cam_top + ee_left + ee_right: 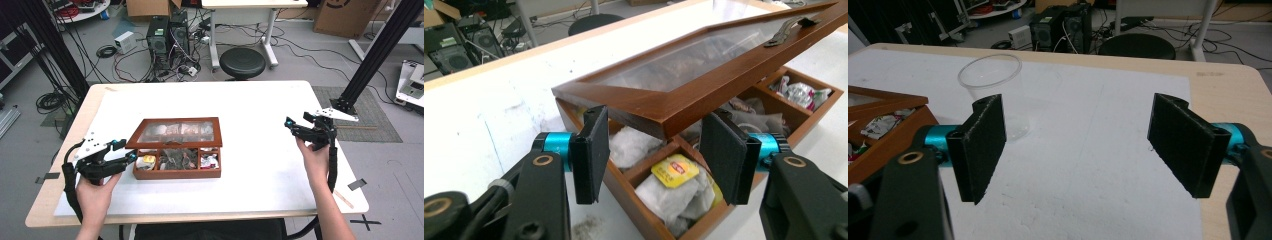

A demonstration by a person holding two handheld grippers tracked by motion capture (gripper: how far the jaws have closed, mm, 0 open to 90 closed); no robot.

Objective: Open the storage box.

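A brown wooden tea box (pixel 176 173) sits mid-table, its compartments holding tea bags, one with a yellow tag (pixel 675 170). Its glass-paned lid (pixel 175 132) stands partly raised, hinged at the far side. My left gripper (pixel 126 150) is at the box's left front corner. In the left gripper view the lid's (pixel 674 75) front corner hangs between and just above the jaws of the left gripper (pixel 654 150), whose pads (pixel 594 150) stand apart from it. My right gripper (pixel 296 122) hovers at the table's right, and the right gripper (pixel 1083 145) is wide open with nothing between its jaws.
A clear plastic cup (pixel 993 95) stands upright on the white table sheet beyond the right gripper, near the box's right end (pixel 888 135). Behind the table are a black stool (pixel 242 62), computer towers (pixel 167 35) and cables. Black frame posts (pixel 380 50) flank the table.
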